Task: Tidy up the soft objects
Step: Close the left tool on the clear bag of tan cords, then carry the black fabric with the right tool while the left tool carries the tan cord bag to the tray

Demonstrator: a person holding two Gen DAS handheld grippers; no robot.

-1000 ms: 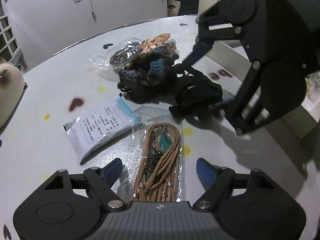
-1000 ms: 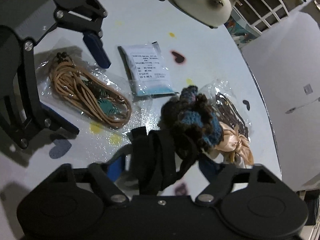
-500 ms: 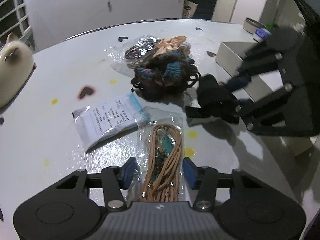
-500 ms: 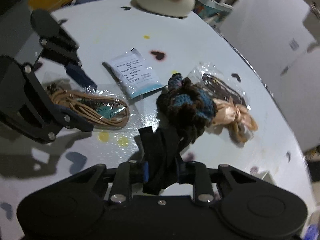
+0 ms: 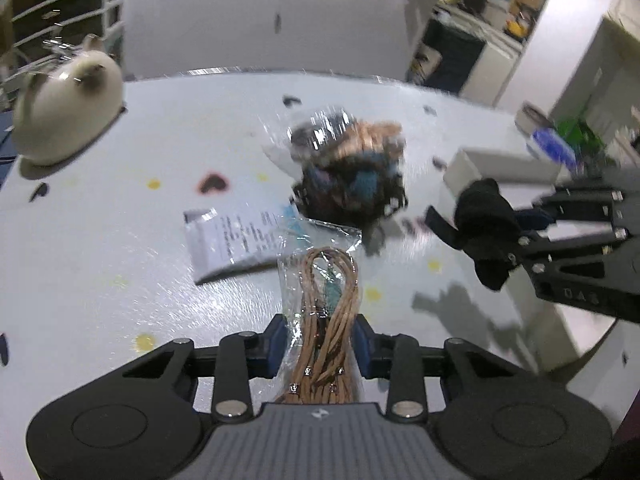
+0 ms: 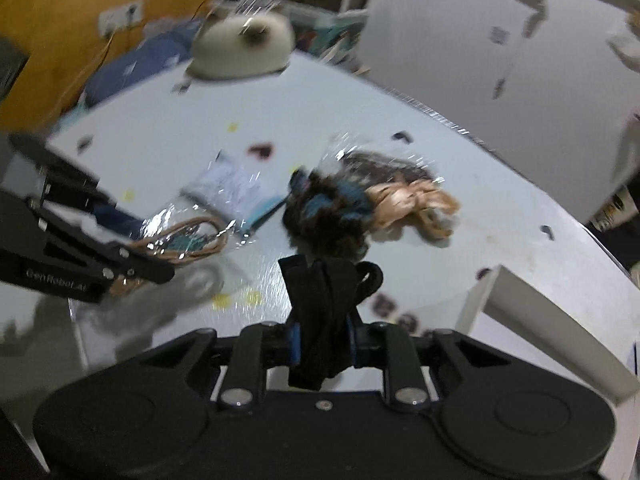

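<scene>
Between my left claw point(image 5: 318, 342) pads sits the clear bag of tan cords point(image 5: 324, 300), clamped near its lower end, its jaws having just been closing onto the plastic, and the rest of the bag stands out ahead of the pads above the white surface point(image 5: 100, 240). I judge it light but slick: the film will want to slide, and the cords inside can shift, so the hold should pinch plastic and cords together, not film alone. My right claw point(image 6: 322, 340) has likewise just been closing and is now clamped on the black fabric strap point(image 6: 326, 300), which bunches and droops loosely above and below the pads; it looks soft, limp and easy to keep hold of, though a trailing loop could snag. Taking the crocheted dark-and-blue piece point(image 5: 352, 188) as my landmark: the printed white sachet point(image 5: 236, 236) lies just to its left in the left wrist view, the peach ribbon piece point(image 6: 416, 204) in crinkled wrap lies touching its far side, and the white open box point(image 6: 540, 320) stands to its right, near the held strap. That crocheted piece looks squashy and light, and I would grab it across the middle of its bulk. A cream cat-shaped ornament point(image 5: 64, 116) stands well away from it, at the surface's far left edge.
</scene>
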